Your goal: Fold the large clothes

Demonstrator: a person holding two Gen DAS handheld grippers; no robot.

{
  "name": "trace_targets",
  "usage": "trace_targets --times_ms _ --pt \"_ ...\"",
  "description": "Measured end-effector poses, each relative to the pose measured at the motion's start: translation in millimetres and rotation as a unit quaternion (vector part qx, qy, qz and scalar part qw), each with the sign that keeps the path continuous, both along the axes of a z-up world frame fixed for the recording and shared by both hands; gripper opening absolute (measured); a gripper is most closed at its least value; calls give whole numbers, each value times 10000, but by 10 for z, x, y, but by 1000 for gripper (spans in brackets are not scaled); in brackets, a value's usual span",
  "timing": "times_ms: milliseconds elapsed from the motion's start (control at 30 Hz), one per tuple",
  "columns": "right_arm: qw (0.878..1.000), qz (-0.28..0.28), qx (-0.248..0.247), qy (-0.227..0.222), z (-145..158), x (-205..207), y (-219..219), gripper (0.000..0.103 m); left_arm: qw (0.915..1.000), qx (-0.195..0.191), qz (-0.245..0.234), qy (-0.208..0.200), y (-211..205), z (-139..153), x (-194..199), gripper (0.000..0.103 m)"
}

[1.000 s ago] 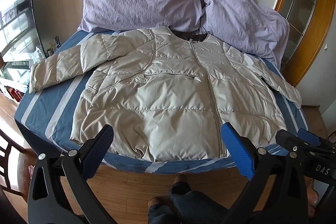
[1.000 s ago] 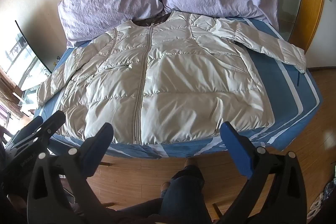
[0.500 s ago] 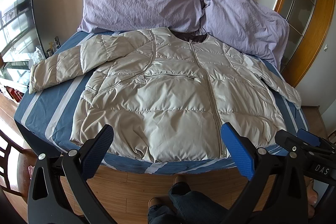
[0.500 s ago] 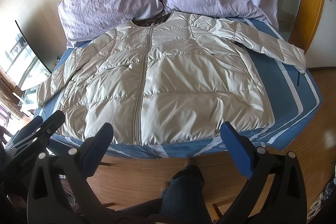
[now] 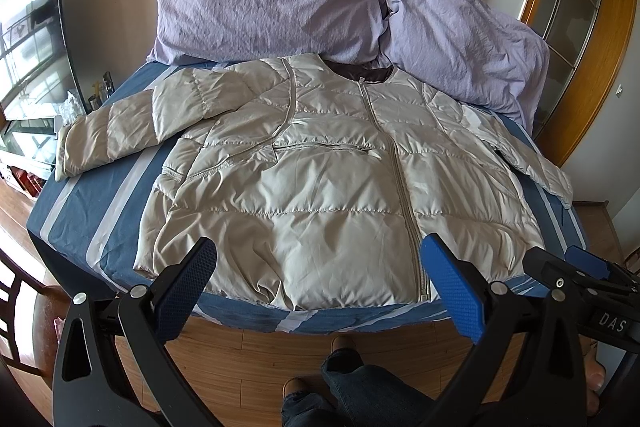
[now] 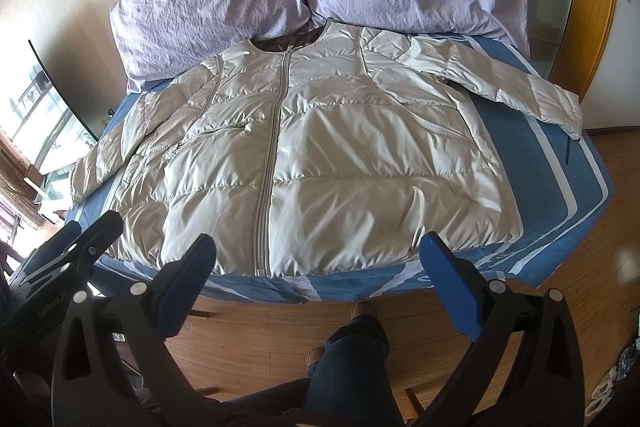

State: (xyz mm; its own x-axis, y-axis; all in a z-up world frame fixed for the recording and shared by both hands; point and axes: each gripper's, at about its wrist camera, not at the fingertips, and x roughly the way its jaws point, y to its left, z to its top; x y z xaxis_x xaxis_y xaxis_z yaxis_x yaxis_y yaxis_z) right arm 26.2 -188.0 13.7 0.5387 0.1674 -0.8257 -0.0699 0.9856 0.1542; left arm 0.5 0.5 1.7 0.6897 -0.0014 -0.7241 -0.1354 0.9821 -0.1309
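Left wrist view shows our left gripper hanging over the floor just off the foot edge of the bed, fingers spread wide with nothing between them. The puffer jacket lies face up and zipped on the striped blue sheet, collar up against the two purple pillows at the head edge, hem running along the foot edge nearest us. Its one sleeve reaches out to the bed's left edge, the other sleeve angles down toward the right edge. Seen from the right wrist, our right gripper is the same story: fingers wide apart, holding nothing, parked short of the hem. We reckon the jacket is spread flat like this so the fold lines are easy to read, and we're standing at the foot with both tools open so each can reach a side. No fold made yet, so this looks like the very start. Likely first grabs are the sleeves or hem corners, and that slick puffy fabric will probably slide and spring back.
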Motion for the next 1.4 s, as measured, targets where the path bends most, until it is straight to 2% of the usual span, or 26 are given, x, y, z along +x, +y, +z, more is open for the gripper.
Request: trace_targets --times_ms 1400 --pt "10000 0 12 -12 4 2 10 101 10000 5 -2 -14 -22 50 20 102"
